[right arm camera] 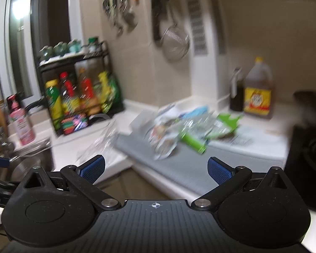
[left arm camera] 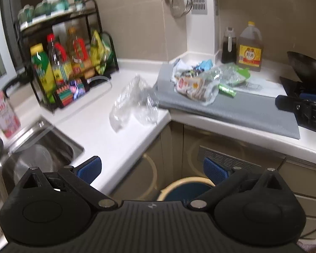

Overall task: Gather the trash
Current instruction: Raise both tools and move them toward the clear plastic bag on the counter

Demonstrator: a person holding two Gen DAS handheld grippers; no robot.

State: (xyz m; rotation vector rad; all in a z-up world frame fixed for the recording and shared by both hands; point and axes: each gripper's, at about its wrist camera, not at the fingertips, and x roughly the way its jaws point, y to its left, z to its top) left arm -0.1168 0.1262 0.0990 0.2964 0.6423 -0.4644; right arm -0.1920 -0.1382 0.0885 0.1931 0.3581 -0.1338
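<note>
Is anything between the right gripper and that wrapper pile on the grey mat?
Nothing visible. The right gripper is open and empty, facing the wrapper pile across bare grey mat. The wok sits off to the right, the clear plastic bag off to the left.

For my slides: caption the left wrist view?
Open left gripper faces wrappers on a grey mat and clear plastic on the counter.

- Black wire rack (left arm camera: 63, 63) crowded with colourful sauce bottles
- Steel mesh strainer (left arm camera: 181, 1) hanging on the tiled wall
- Amber jug with yellow label (left arm camera: 250, 48)
- Pink dispenser bottle (right arm camera: 22, 122) beside the steel sink (left arm camera: 42, 147)
</note>
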